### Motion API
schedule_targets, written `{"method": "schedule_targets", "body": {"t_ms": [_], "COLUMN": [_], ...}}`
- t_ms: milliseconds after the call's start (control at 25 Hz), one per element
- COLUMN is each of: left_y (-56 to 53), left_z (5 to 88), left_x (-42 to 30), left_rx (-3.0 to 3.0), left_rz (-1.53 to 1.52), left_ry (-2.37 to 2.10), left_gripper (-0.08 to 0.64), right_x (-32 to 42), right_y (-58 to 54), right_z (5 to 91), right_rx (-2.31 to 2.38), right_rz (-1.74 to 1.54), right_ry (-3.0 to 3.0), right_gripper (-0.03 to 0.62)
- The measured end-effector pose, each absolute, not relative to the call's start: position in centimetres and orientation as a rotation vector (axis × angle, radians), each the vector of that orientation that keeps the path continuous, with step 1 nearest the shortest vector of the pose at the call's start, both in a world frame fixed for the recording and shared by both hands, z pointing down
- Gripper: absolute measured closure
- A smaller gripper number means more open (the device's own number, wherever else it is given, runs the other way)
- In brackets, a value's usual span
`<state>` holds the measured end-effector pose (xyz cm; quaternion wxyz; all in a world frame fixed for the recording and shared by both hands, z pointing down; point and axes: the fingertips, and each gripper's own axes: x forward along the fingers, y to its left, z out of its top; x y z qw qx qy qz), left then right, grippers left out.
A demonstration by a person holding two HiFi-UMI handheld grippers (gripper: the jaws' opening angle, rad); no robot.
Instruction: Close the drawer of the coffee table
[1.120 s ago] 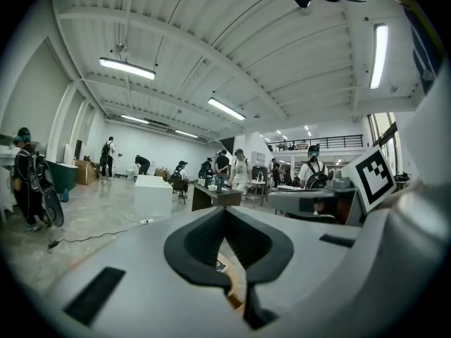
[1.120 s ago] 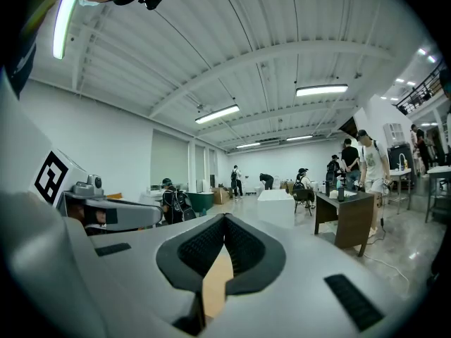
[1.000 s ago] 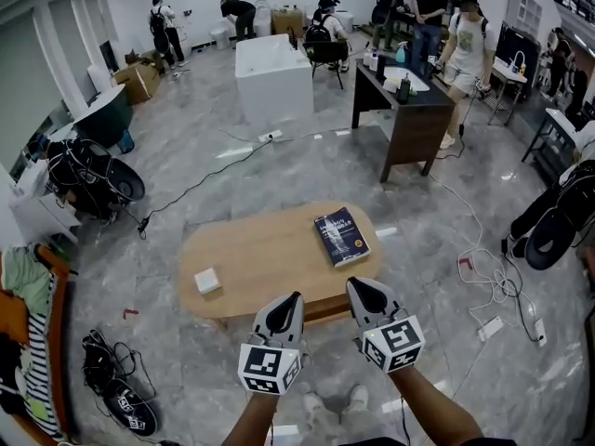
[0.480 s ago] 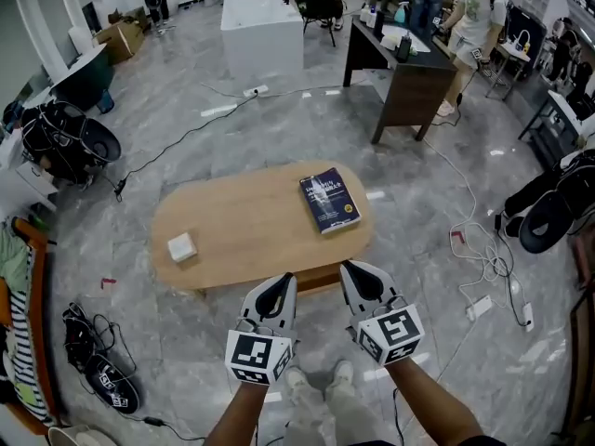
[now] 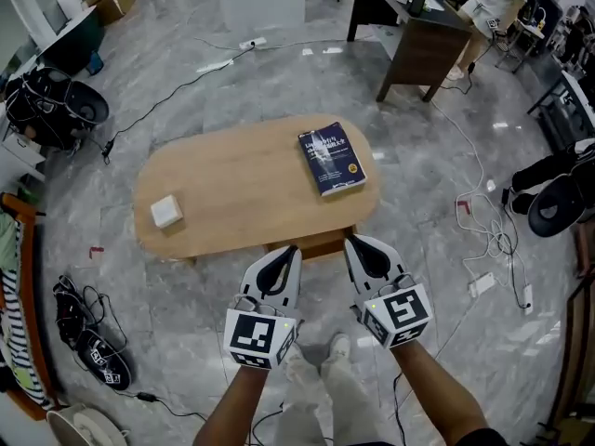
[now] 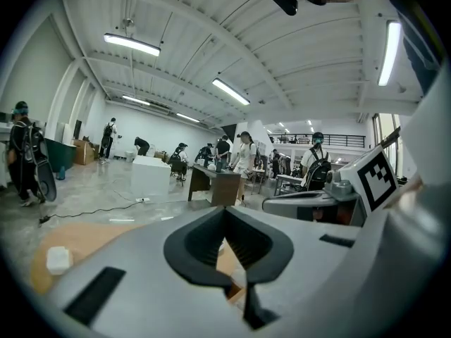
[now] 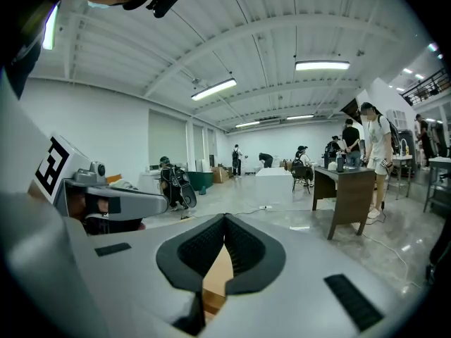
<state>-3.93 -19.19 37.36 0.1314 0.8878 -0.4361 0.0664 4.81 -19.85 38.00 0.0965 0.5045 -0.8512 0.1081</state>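
Drawer (image 5: pixel 311 245) position governs the coming push, so check the fingers first. Your left gripper (image 5: pixel 287 254) has its jaws brought together with nothing between them; the left gripper view shows only table wood through the small gap behind the tips. Your right gripper (image 5: pixel 357 243) is likewise closed and empty. Both tips sit at lower centre of the head view, flanking the drawer, which protrudes slightly from the near edge of the coffee table (image 5: pixel 232 203), just above the tips in the frame. The drawer front runs left to right in the frame. Treat both grippers as about equally near; contact cannot be confirmed. The push should go up-frame, toward the table.
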Motion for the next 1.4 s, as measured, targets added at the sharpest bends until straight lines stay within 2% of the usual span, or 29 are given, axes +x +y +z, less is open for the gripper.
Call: {"method": "schedule_targets", "body": {"t_ms": [640, 1400], "left_y": [-20.5, -20.4], "left_z": [46.8, 56.1], "left_x": [-5.5, -3.6], "left_rx": [2.472, 2.431], "left_rz": [0.236, 0.28], "left_ry": [-1.323, -1.324], "left_gripper": [0.557, 0.557], "right_x": [3.9, 5.3], "right_y": [-21.5, -21.9], "right_z": [46.7, 55.5], "right_rx": [1.404, 1.401], "right_rz": [0.339, 0.404], "right_ry": [-2.547, -2.511], "right_gripper": [0.58, 0.58]}}
